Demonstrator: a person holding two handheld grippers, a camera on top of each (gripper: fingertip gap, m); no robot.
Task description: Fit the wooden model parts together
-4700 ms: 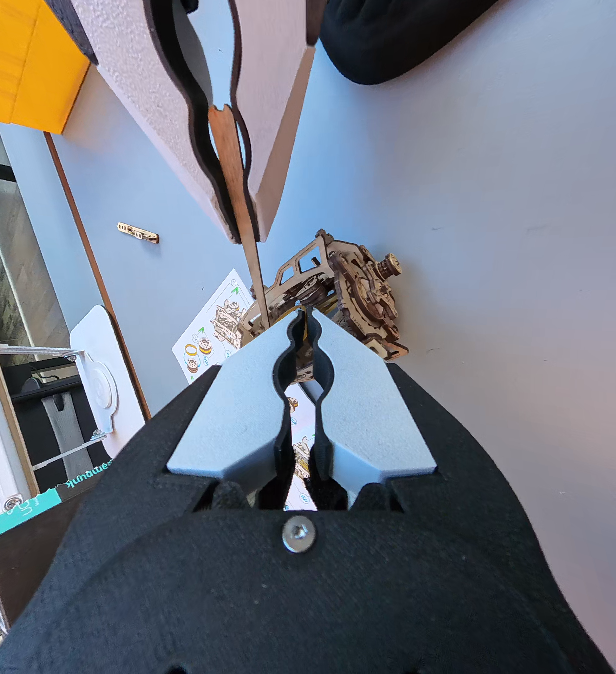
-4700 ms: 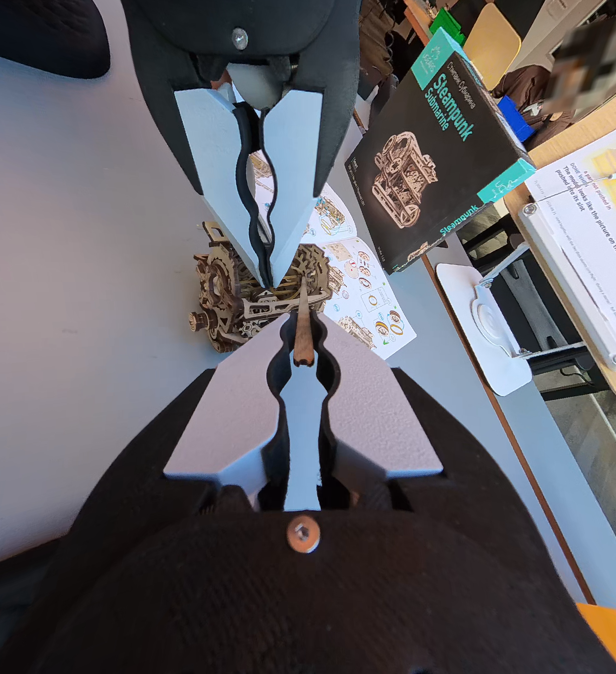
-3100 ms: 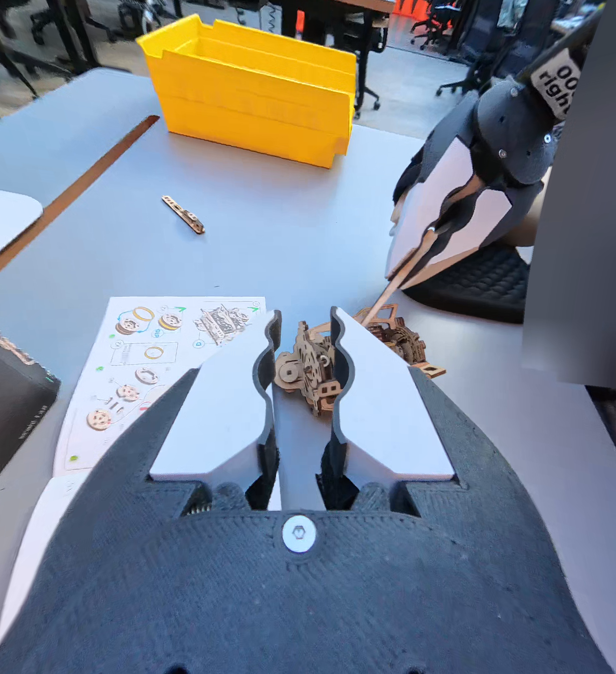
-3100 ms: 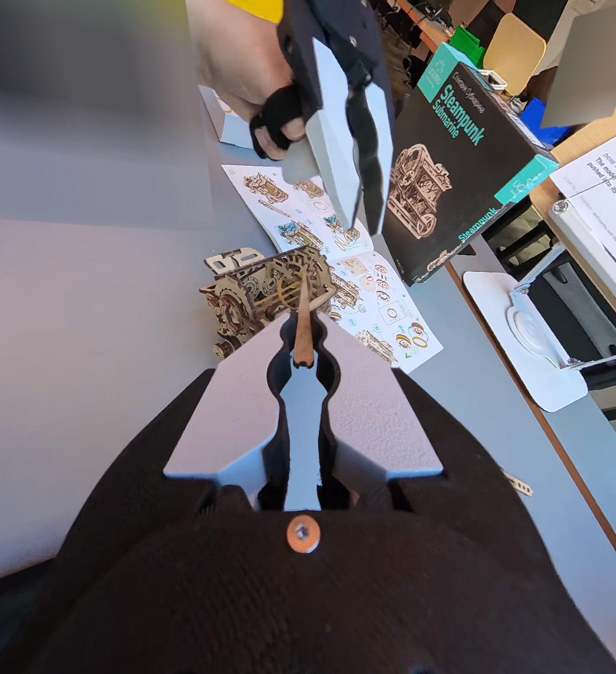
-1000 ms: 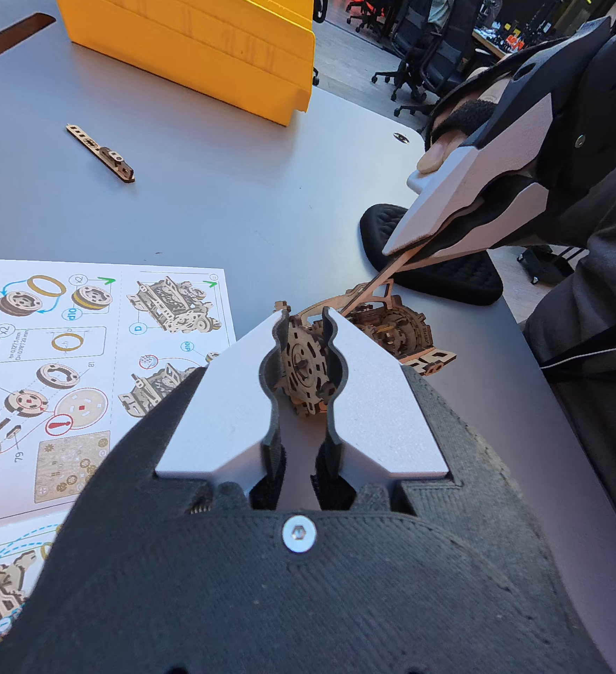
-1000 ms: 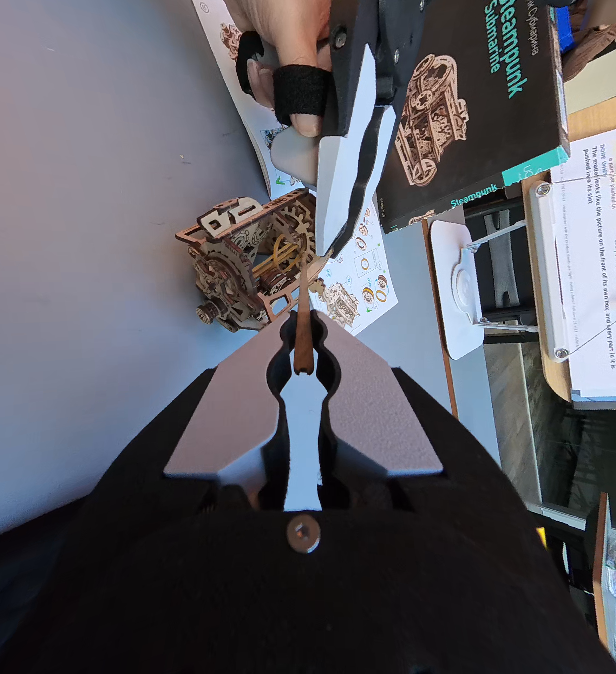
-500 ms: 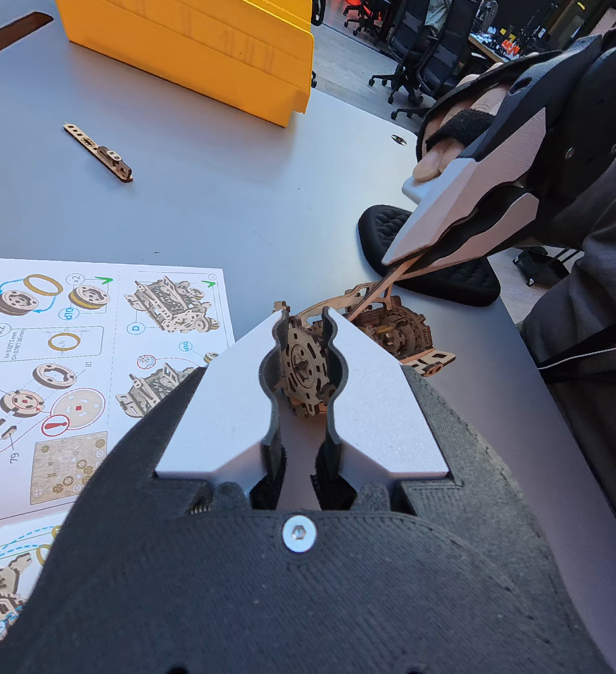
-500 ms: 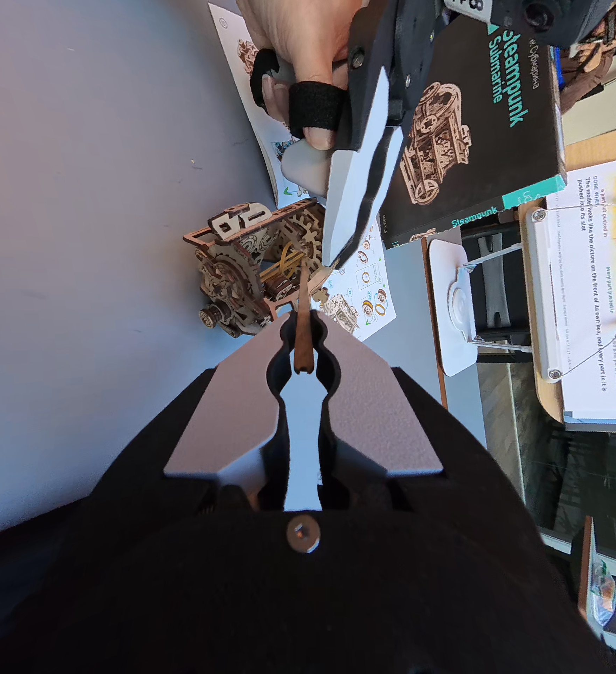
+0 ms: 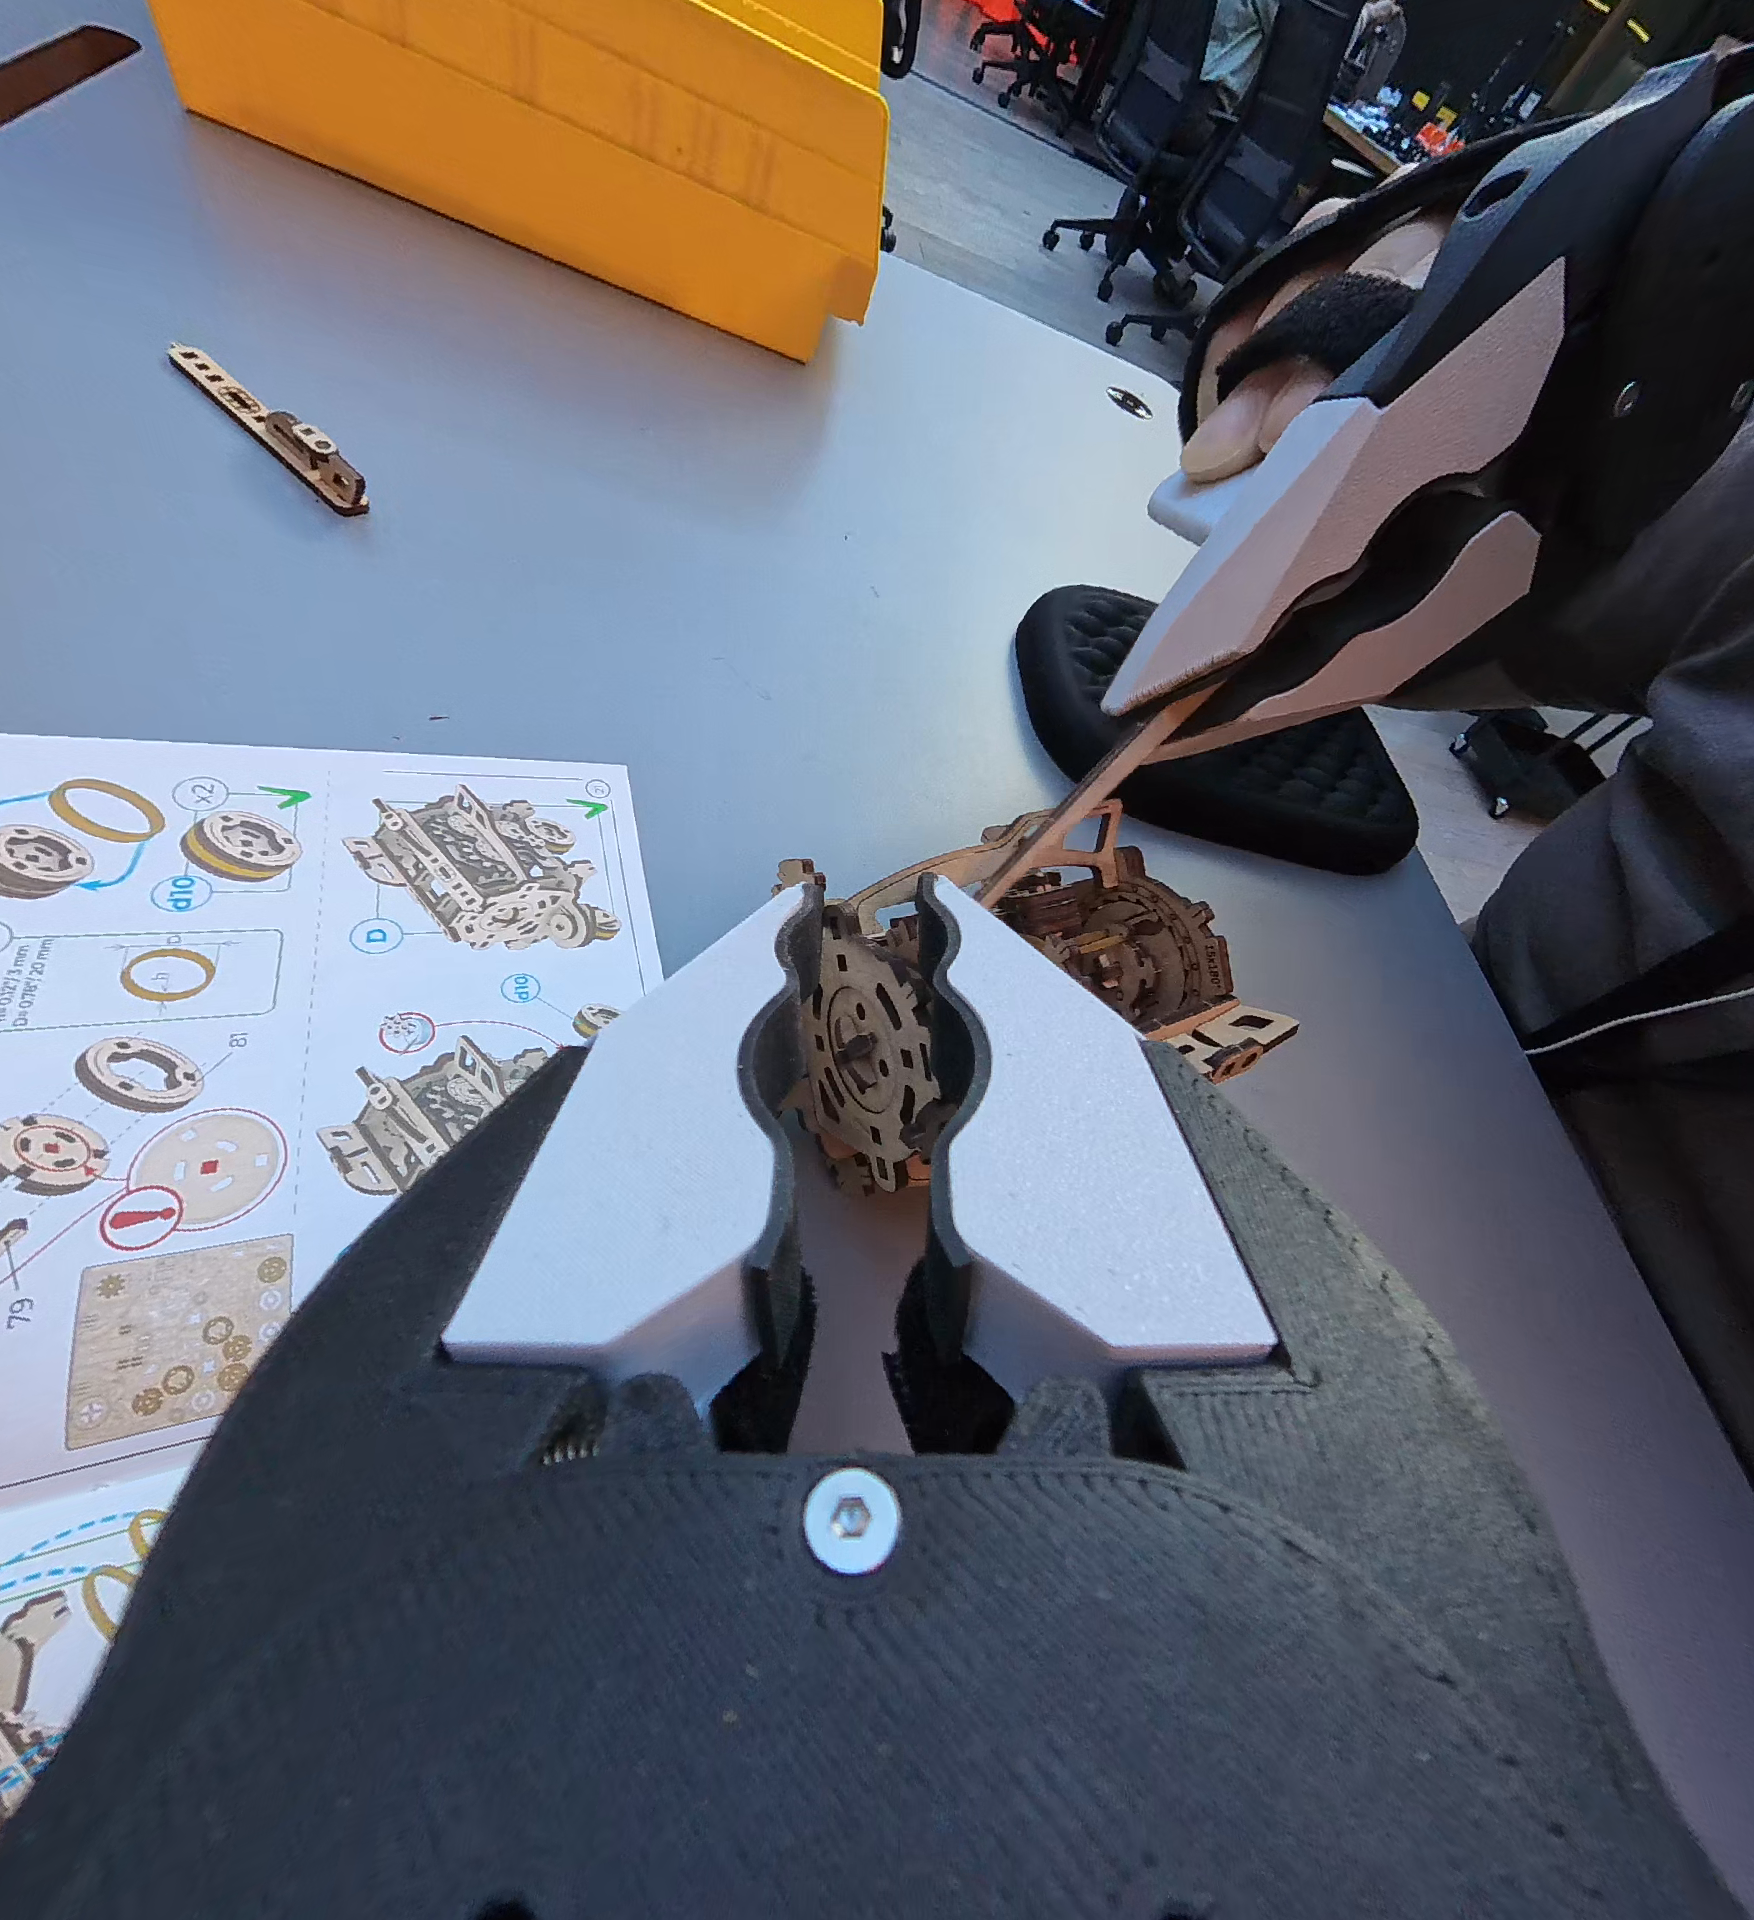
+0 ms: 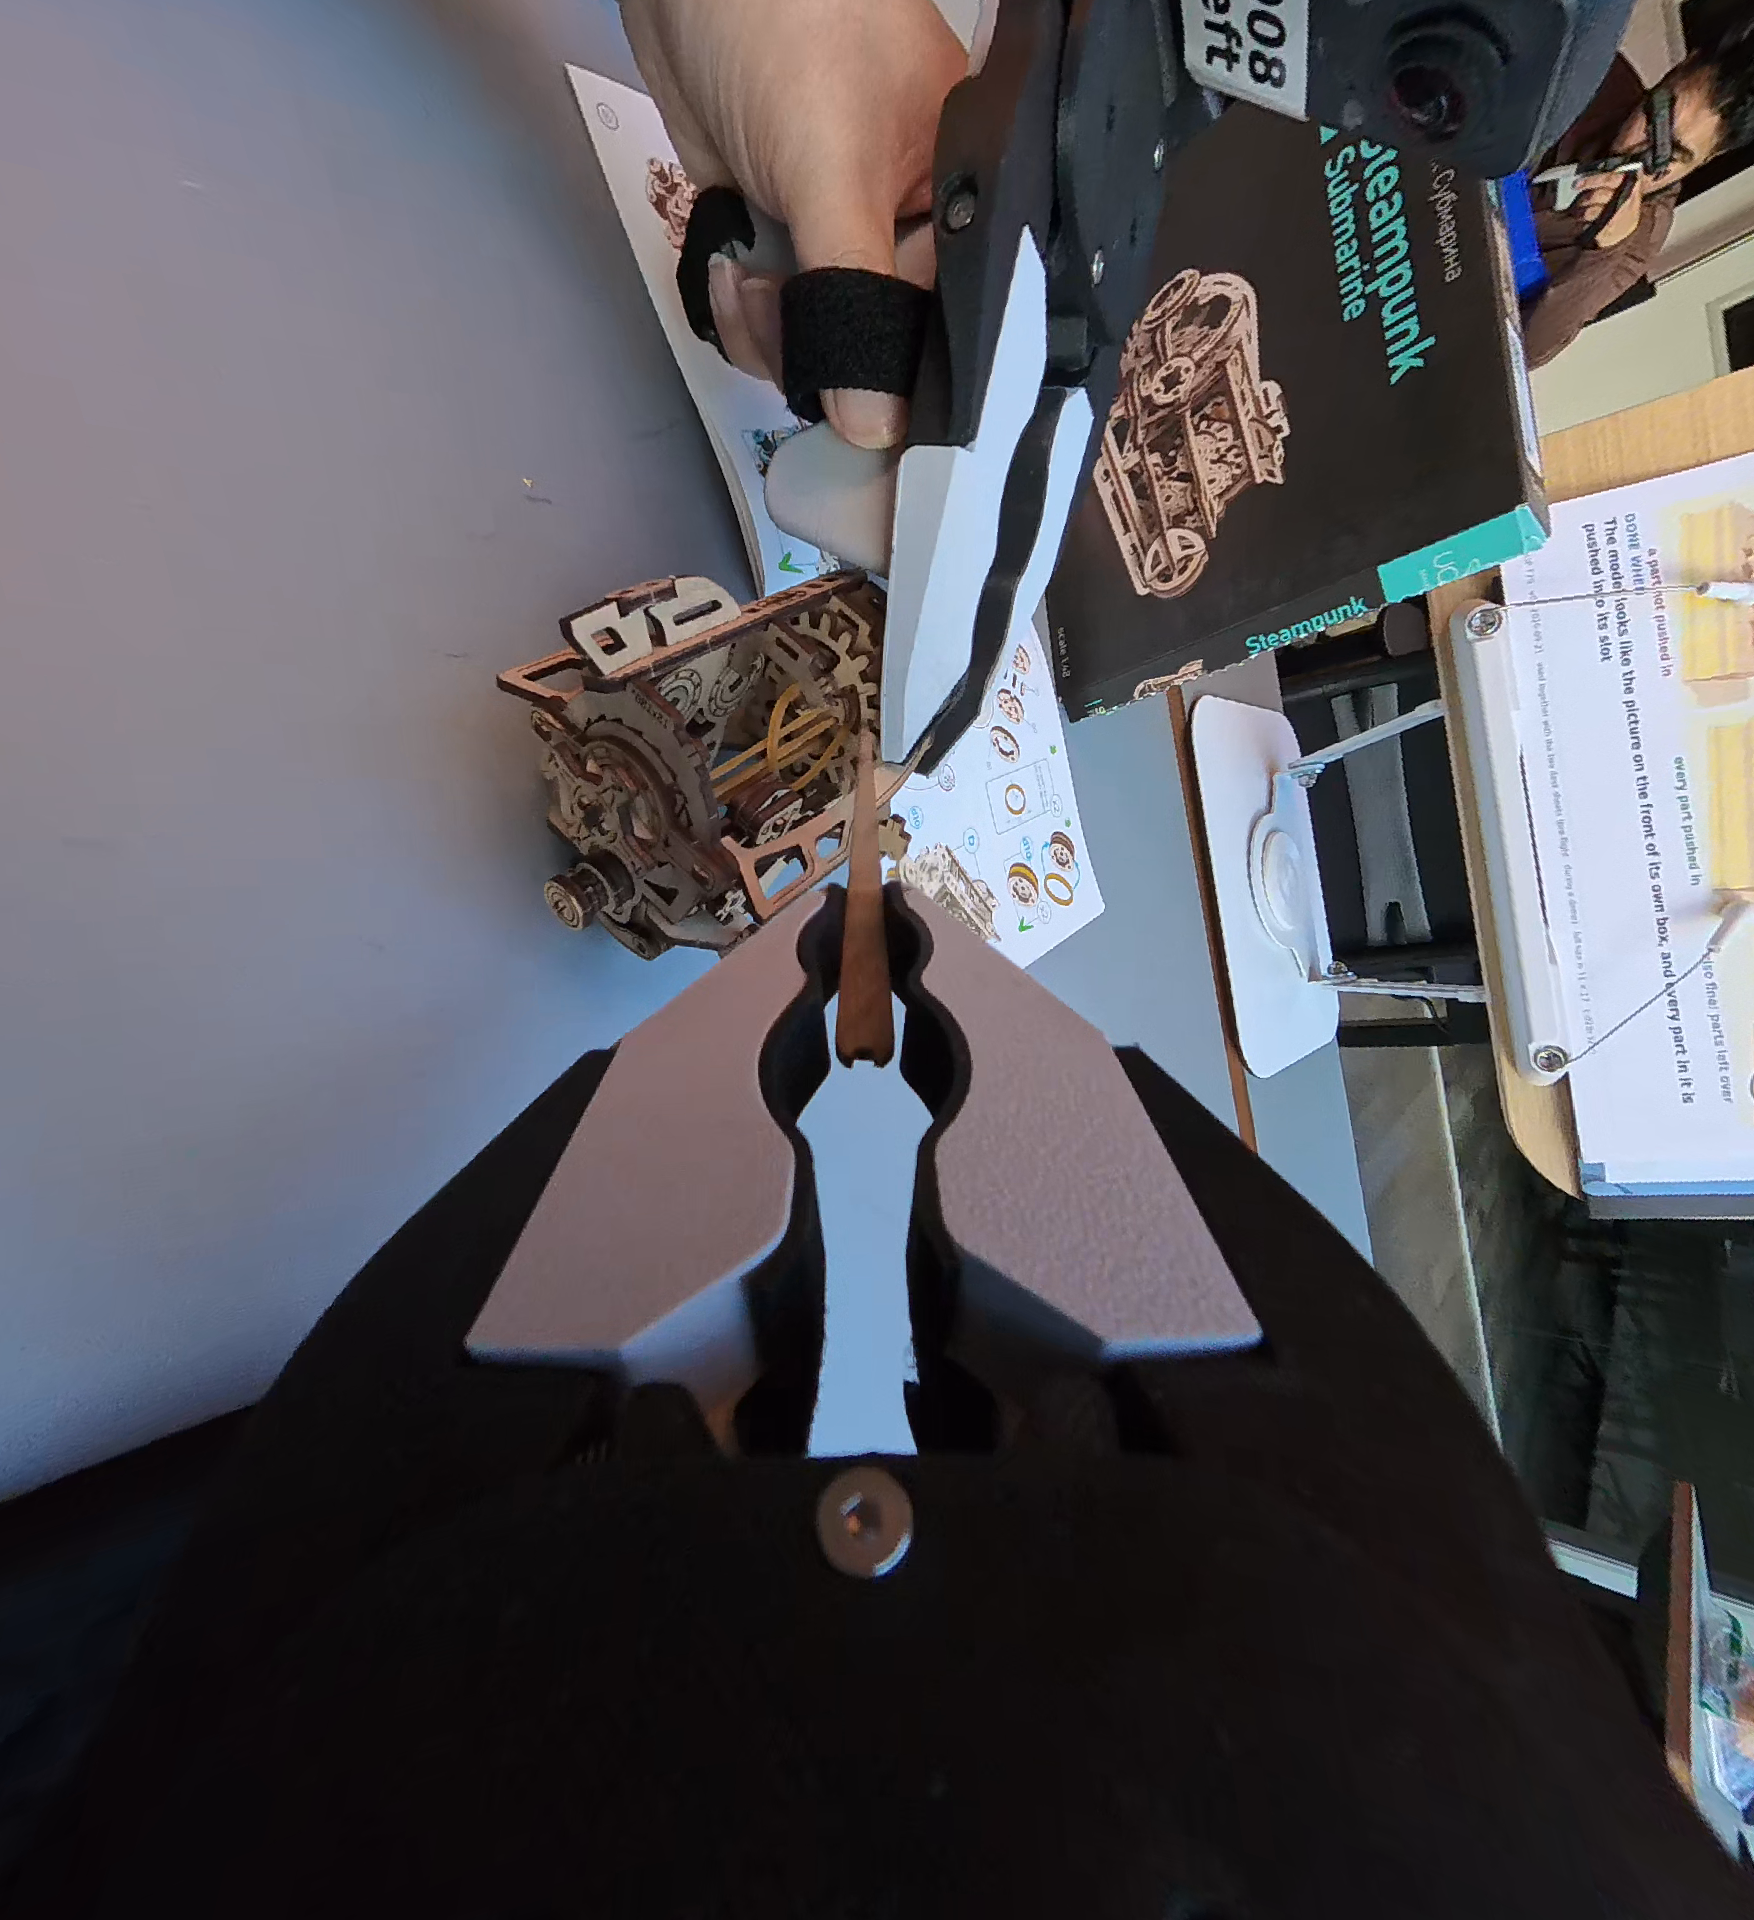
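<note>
The wooden model (image 9: 1112, 956) on the counter (image 9: 644, 582) has been clamped by the left gripper (image 9: 868, 914); the wooden strip (image 10: 860, 935), pinched in the right gripper (image 10: 860, 904), has been lowered onto its frame, ready for seating.

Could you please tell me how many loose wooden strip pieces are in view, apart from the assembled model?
2: one thin wooden strip pinched in the right gripper, its tip at the assembled model; one notched strip lying on the table near the yellow bin. Others may be hidden.

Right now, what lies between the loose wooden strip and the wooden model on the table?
In the left wrist view, only bare grey table lies between the loose strip and the model; the instruction sheet sits off to the side.
</note>
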